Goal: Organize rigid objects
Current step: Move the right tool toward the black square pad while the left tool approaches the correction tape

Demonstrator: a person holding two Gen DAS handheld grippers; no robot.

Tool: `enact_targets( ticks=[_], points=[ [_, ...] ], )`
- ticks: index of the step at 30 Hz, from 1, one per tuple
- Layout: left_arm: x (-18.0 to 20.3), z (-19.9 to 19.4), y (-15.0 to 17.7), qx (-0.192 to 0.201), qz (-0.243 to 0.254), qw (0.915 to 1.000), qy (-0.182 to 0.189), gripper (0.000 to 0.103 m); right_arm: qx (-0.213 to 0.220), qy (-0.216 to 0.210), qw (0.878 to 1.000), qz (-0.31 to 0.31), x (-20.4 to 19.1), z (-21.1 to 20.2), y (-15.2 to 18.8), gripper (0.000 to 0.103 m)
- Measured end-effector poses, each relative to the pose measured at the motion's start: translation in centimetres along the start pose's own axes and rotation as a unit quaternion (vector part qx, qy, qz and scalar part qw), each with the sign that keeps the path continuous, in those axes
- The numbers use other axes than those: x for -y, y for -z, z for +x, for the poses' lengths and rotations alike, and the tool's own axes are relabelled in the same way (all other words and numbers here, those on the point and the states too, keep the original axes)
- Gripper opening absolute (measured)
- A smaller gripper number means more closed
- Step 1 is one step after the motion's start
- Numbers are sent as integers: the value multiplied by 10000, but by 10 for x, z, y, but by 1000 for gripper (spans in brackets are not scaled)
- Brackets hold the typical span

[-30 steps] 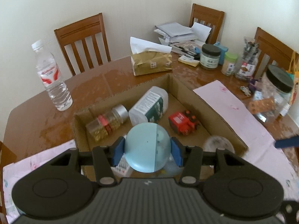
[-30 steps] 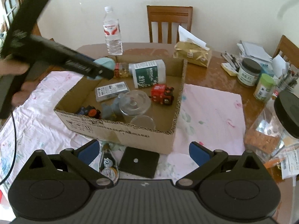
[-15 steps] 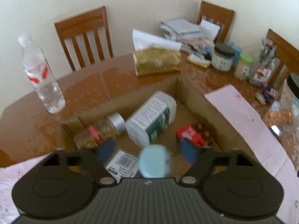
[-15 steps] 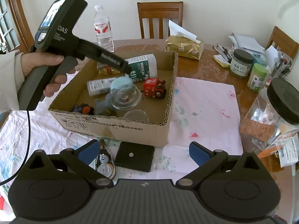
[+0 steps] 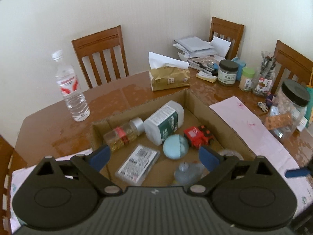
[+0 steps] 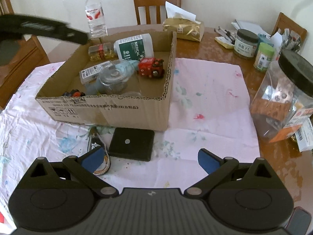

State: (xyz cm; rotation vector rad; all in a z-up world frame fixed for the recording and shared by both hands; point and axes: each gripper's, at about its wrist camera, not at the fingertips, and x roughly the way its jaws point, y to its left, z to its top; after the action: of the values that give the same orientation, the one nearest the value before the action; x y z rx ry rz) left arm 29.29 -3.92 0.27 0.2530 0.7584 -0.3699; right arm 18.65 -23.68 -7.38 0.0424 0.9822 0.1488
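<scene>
A cardboard box (image 5: 213, 115) (image 6: 109, 109) sits on the table. Inside lie a light blue round case (image 5: 175, 146), a white medical bottle (image 5: 163, 121) (image 6: 134, 47), a red toy (image 5: 196, 136) (image 6: 150, 68), a jar of yellow capsules (image 5: 122, 135) (image 6: 100, 51), a flat packet (image 5: 138, 163) (image 6: 93, 71) and a glass lid (image 6: 113, 78). My left gripper (image 5: 154, 155) is open and empty above the box. My right gripper (image 6: 149, 158) is open and empty, low over a black square pad (image 6: 131, 144) and a tape dispenser (image 6: 97, 146) in front of the box.
A water bottle (image 5: 71, 90) stands at the back left and a gold tissue pack (image 5: 169, 78) behind the box. Jars (image 6: 245, 44), papers (image 5: 195, 47) and a large black-lidded plastic jar (image 6: 281, 99) crowd the right side. Chairs ring the table. A pink floral cloth (image 6: 205, 98) lies under the box.
My left gripper opened and let go of the light blue case, which dropped into the box. The left gripper then rose and drew back. The right gripper stayed open and came closer to the pad.
</scene>
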Motion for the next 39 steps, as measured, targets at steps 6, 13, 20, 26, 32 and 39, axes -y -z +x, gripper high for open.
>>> enact_targets(
  ticks=[6, 13, 20, 26, 32, 39],
  points=[
    [3, -37, 32, 77, -116, 9999, -102, 97, 2, 4, 9998, 180, -6, 20, -5, 103],
    [3, -63, 73, -36, -426, 9989, -173, 98, -20, 268, 9996, 112, -23, 56, -10, 103],
    [6, -62, 98, -284, -565, 9980, -31, 98, -95, 389, 9992, 60, -35, 79, -11, 103],
    [18, -55, 107, -410, -339, 9984, 179, 98, -193, 655, 9976, -99, -30, 85, -10, 103],
    [39, -37, 115, -569, 139, 9969, 531, 98, -324, 650, 9973, -93, -2, 72, 0, 103],
    [65, 5, 130, -869, 650, 9899, 908, 98, -318, 467, 9978, -344, 13, 64, 11, 103]
  ],
)
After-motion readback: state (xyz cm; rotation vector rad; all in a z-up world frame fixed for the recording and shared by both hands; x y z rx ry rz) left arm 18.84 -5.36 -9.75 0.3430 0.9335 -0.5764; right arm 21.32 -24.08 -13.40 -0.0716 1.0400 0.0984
